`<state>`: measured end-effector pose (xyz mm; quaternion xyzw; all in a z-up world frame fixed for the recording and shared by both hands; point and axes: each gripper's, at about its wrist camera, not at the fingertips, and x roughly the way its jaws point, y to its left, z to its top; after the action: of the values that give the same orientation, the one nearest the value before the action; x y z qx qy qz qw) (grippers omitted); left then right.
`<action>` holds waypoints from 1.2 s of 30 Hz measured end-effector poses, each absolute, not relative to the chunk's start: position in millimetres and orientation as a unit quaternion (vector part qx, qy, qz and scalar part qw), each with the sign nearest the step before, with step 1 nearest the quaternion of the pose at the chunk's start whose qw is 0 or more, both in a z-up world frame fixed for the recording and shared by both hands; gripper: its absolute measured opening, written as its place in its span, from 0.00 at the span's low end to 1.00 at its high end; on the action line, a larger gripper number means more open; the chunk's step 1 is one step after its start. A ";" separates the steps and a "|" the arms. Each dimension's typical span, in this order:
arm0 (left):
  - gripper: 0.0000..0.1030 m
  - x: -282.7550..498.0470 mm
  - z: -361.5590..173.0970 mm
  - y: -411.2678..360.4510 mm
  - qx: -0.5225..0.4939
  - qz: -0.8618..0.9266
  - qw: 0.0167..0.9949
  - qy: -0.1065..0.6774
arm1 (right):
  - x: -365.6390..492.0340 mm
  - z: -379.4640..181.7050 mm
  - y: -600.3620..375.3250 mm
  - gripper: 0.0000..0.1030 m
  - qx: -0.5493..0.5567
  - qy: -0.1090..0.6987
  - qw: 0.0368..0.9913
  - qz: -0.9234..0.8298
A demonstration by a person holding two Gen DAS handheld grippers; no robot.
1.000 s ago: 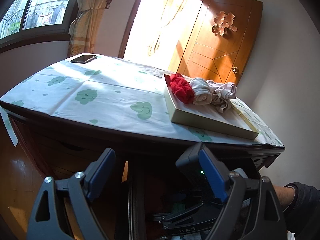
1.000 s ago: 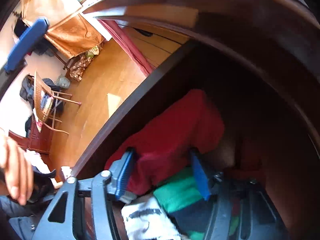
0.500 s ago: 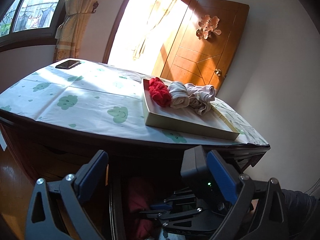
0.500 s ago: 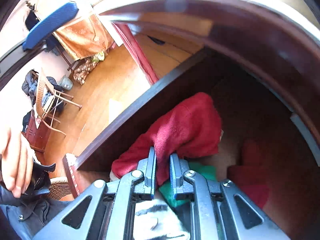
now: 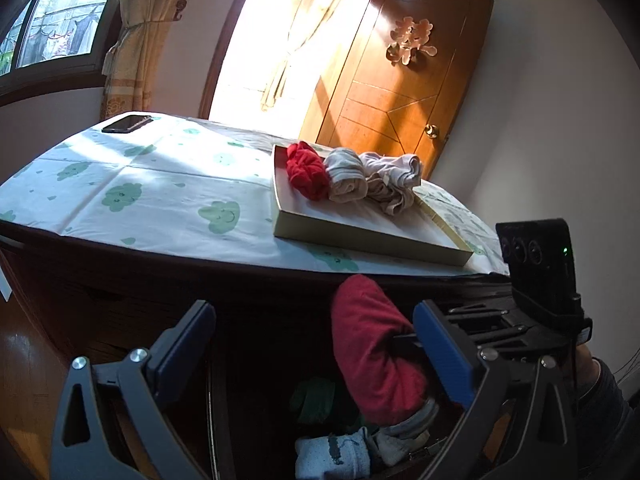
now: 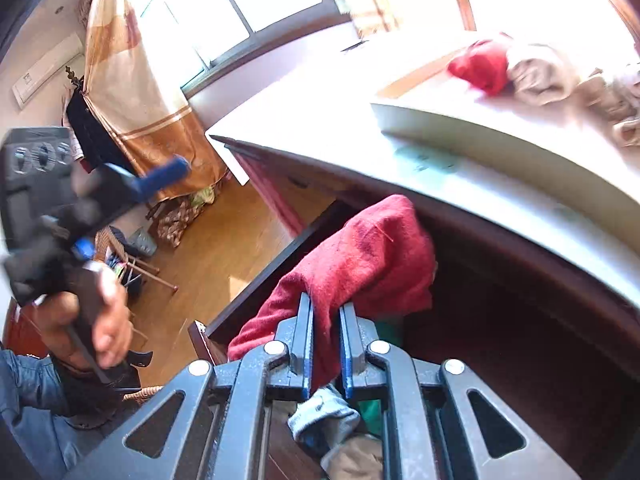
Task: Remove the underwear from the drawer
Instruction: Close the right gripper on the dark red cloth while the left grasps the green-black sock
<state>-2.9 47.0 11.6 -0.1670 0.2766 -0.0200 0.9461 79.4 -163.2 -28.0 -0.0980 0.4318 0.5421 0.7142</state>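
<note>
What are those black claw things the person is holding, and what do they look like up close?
Each is a hand-held gripper of black plastic. The left gripper has triangular cut-outs in its frame, silver screws and blue fingertip pads. The right gripper is built alike. A black camera block with three round lenses and a green light sits on top. The person wears a dark blue sleeve.

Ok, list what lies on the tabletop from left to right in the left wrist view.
Phone → tray, holding a red bundle, a beige bundle, then a pale bundle.
</note>
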 end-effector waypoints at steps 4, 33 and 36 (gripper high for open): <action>0.98 22.9 -19.0 22.3 -0.141 -0.052 0.925 0.349 | 82.5 -13.6 -197.7 0.12 -0.108 0.417 0.737 0.521; 0.87 107.0 -110.0 -86.5 0.010 -0.141 0.778 0.612 | 137.8 -107.9 -268.9 0.18 -0.289 0.456 0.747 0.387; 0.67 104.2 -110.5 -96.4 0.040 -0.141 0.779 0.610 | 141.3 -111.8 -265.1 0.34 -0.293 0.465 0.744 0.381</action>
<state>104.2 -96.4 -110.5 0.0404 0.6098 -0.1414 0.7788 141.3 -265.1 -111.8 -0.2926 0.4652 0.3809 0.7435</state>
